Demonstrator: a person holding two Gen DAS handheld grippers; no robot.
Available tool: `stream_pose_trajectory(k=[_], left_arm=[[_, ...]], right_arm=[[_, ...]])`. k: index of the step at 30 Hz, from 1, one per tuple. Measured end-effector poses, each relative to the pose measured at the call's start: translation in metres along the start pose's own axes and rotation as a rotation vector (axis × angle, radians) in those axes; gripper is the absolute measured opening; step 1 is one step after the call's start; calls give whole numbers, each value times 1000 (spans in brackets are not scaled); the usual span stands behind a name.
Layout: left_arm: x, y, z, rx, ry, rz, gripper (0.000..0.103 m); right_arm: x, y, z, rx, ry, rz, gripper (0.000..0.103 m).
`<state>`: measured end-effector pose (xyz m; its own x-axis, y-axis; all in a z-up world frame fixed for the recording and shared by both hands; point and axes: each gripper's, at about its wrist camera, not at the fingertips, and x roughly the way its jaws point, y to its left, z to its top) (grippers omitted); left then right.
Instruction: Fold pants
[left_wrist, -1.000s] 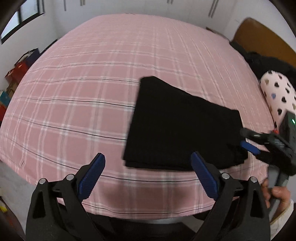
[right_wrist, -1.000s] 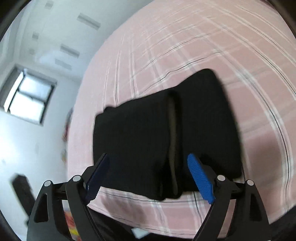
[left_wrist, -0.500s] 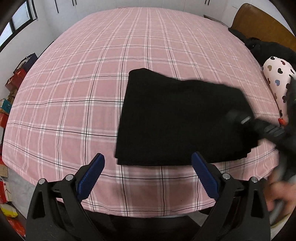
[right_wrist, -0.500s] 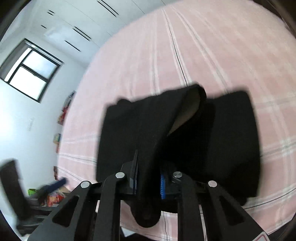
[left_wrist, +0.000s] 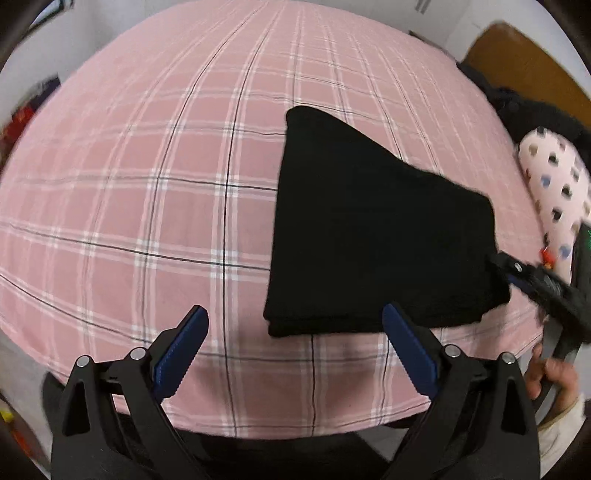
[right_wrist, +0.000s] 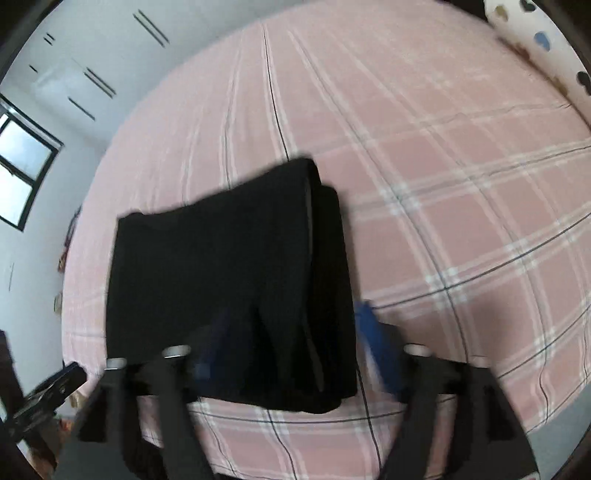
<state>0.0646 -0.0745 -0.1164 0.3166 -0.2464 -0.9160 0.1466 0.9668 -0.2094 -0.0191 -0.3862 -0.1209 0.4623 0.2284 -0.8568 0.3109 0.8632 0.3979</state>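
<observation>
While the black pants (left_wrist: 373, 240) lie folded near the edge of the pink plaid bed (left_wrist: 147, 184), the left gripper (left_wrist: 295, 354) is held wide open and empty; the right gripper (right_wrist: 291, 347) is opening, its pads astride the fabric, not pressing it.

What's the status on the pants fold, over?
Left gripper open, empty. Right gripper opening, pants between jaws. Pants folded on bed. Nothing obstructing.

light: soft daylight, window (right_wrist: 22, 173) | blur: right view smeared | edges: fisheye bending, dark corners
</observation>
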Motion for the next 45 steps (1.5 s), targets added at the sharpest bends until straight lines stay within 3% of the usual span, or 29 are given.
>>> stream_pose_trajectory(k=[3,6,8,9,11,12,14,17,20,22,23,25,28,30,31,33,34,36,37,39,40,45], left_arm=[[27,19,15,-66,38,-58,96],[60,29,28,-119,88,-105,95],[81,26,33,-126,121,-138,94],[87,23,34,-120,129,-170,81],[101,17,34,-109,161,-247,54],[101,20,35,-133,151,-252,46],[89,27,37,-164,122,-296,33],[49,40,38,-163,53,-344,31],[11,61,31,-144,14,-298,35],[9,73,23,-123,21,-229,46],[16,80,16,-100,35,-136,49],[28,84,5,-49,58,37,47],[15,85,-5,-74,13,9,53],[4,82,-6,-84,-23,26,69],[-1,79,-5,-85,-39,50,71],[-10,70,-5,-70,-62,85,80],[-12,67,-5,-65,-64,93,83],[-20,63,-4,-53,-65,105,88],[-21,59,-5,-47,-63,111,88],[-22,59,-10,-22,-56,127,88],[-21,57,-11,-11,-54,141,88],[-22,55,-19,17,-36,165,88]], right_arm=[[22,-1,1,-35,93,-21,82],[44,-10,-6,5,155,20,83],[58,-12,-12,44,156,38,83],[50,-7,-18,53,144,52,81],[45,5,-20,47,134,78,50],[41,9,-18,43,128,85,45],[23,27,-11,1,103,124,35],[-5,55,-7,-69,70,170,34],[-11,75,-22,-117,85,209,35],[8,76,-40,-169,115,150,51],[21,73,-49,-179,144,84,58],[32,63,-63,-137,182,-7,58],[-1,61,-66,-98,72,44,58],[-12,72,-58,-144,48,43,63],[-13,77,-53,-166,44,35,65],[-4,86,-44,-189,49,25,68],[9,89,-41,-188,78,27,73],[40,94,-37,-164,143,6,73],[46,93,-38,-166,156,2,70],[51,107,-47,-234,147,-38,42],[52,112,-48,-243,158,-28,22],[6,153,-33,-284,101,66,17]])
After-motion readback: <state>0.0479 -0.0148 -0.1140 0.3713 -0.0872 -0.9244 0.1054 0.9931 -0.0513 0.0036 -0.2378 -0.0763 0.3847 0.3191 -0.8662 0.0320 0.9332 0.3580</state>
